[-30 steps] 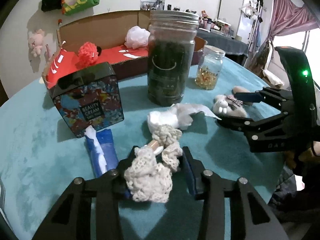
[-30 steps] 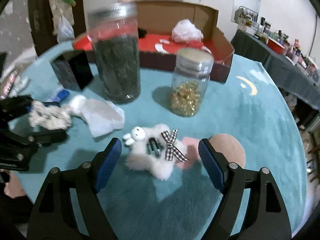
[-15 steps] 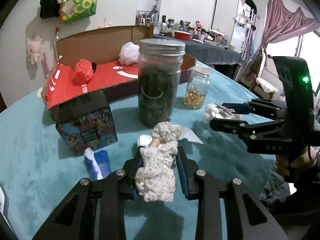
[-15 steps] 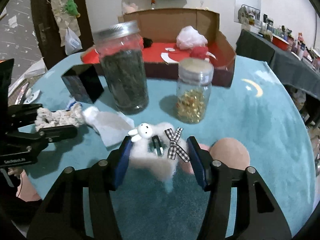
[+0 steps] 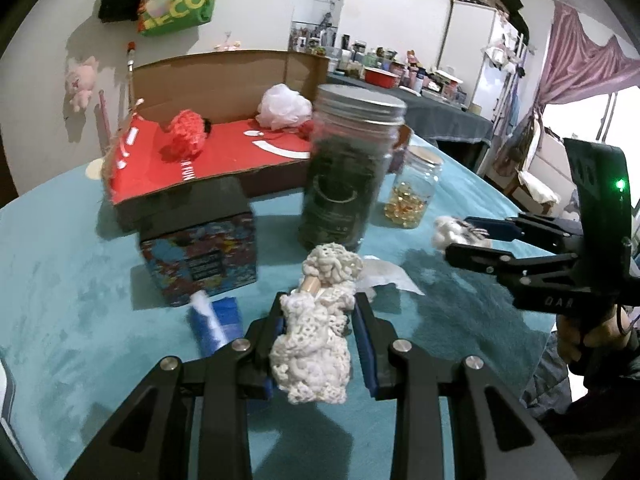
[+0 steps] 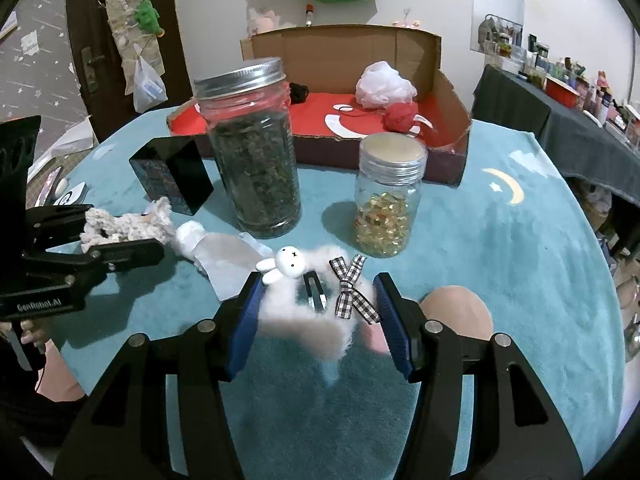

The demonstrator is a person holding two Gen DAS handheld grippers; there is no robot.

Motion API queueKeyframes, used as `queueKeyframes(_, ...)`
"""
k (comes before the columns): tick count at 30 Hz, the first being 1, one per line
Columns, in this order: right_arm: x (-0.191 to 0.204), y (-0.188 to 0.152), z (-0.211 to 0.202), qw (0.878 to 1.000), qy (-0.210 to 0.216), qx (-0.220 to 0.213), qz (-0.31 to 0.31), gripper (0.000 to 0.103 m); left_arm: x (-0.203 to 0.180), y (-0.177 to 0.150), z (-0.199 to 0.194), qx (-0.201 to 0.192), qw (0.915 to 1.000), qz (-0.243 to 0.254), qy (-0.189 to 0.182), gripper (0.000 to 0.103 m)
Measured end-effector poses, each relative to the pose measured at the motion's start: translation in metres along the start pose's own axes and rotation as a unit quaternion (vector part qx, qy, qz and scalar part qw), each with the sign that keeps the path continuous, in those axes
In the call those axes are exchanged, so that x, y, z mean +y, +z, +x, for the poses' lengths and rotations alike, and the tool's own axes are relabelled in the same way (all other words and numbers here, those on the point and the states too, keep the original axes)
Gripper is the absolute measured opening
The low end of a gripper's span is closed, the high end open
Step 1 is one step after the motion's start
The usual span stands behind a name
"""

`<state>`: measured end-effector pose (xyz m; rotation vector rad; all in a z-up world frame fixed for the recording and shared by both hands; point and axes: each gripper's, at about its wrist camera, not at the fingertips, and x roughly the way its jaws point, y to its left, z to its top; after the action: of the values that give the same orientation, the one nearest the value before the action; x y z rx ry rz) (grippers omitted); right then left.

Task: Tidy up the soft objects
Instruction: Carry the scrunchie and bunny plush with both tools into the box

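My left gripper (image 5: 318, 312) is shut on a cream crocheted doll (image 5: 316, 332), lifted off the teal tablecloth. That doll (image 6: 124, 226) also shows at the left of the right wrist view, in the left gripper (image 6: 120, 228). My right gripper (image 6: 316, 300) is shut on a fluffy white plush (image 6: 308, 320) with a small rabbit head and a checked bow, raised above the cloth. From the left wrist view the same plush (image 5: 448, 232) sits between the right gripper's fingers (image 5: 492, 228). An open cardboard box (image 6: 452, 92) with a red floor stands at the back, holding a white puff (image 6: 384, 86) and a red ball (image 6: 400, 116).
A tall jar of dark leaves (image 6: 252, 152) and a small jar of golden capsules (image 6: 386, 200) stand before the box. A patterned tin (image 5: 200, 248), a blue tube (image 5: 218, 324) and white tissue (image 6: 224, 256) lie nearby. A pink round pad (image 6: 456, 312) lies at right.
Both grippers closed on their soft objects and lifted them off the cloth: the left on the crocheted doll, the right on the fluffy plush.
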<state>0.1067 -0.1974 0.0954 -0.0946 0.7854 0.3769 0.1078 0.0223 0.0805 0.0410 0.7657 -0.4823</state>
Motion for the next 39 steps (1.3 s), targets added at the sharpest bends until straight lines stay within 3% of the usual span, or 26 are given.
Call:
queueKeyframes(10,-0.025,-0.001,-0.010,0.999,-0.032,0.004,0.009,0.054,0.047,-0.005,-0.028,-0.008,0.9980,-0.050,0.039,0.033)
queueKeyframes(16,-0.043,0.001,-0.013,0.999,-0.053,0.008,0.010,0.054,0.078,-0.007,-0.026,0.017,0.9951,-0.065,0.073,0.033)
queueKeyframes(30,-0.084,0.025,0.007,0.997,-0.076,0.018,-0.021,0.054,0.118,0.012,0.007,0.033,0.9949,-0.006,0.095,0.033)
queueKeyframes(39,-0.086,0.045,0.026,0.990,-0.098,0.022,-0.094,0.054,0.121,0.036,0.017,0.035,0.9952,0.041,0.081,0.033)
